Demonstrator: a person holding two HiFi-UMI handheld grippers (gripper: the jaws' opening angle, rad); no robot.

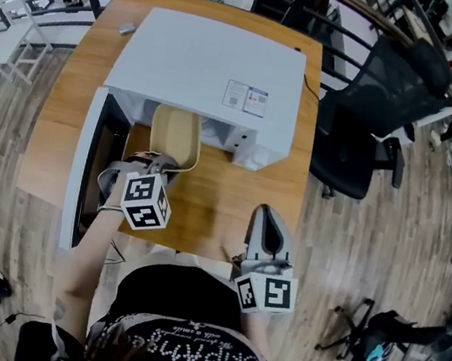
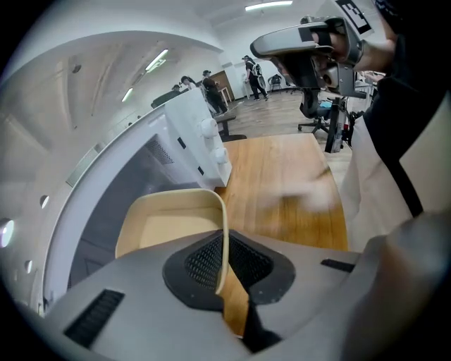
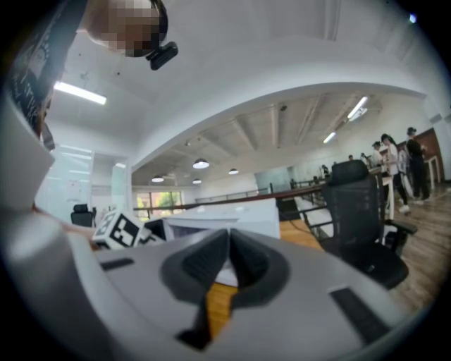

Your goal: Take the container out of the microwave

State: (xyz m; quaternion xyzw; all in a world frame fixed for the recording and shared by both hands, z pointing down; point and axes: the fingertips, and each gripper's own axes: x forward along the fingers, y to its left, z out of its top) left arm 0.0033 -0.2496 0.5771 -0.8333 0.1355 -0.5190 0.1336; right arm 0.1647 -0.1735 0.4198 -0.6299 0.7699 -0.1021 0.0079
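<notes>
One rounded, thin-walled cream container pinched in left tongs; right tongs (empty) clenched

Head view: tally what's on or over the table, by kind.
microwave: 1
beige container: 1
grippers: 2 (left gripper shut on the container's rim, right gripper shut, empty)
small grey item: 1
Total: 5

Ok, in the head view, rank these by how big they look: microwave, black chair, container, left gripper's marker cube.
1. microwave
2. black chair
3. container and left gripper's marker cube: they look about alike, and the cube is nearer the camera, so unranked.
</notes>
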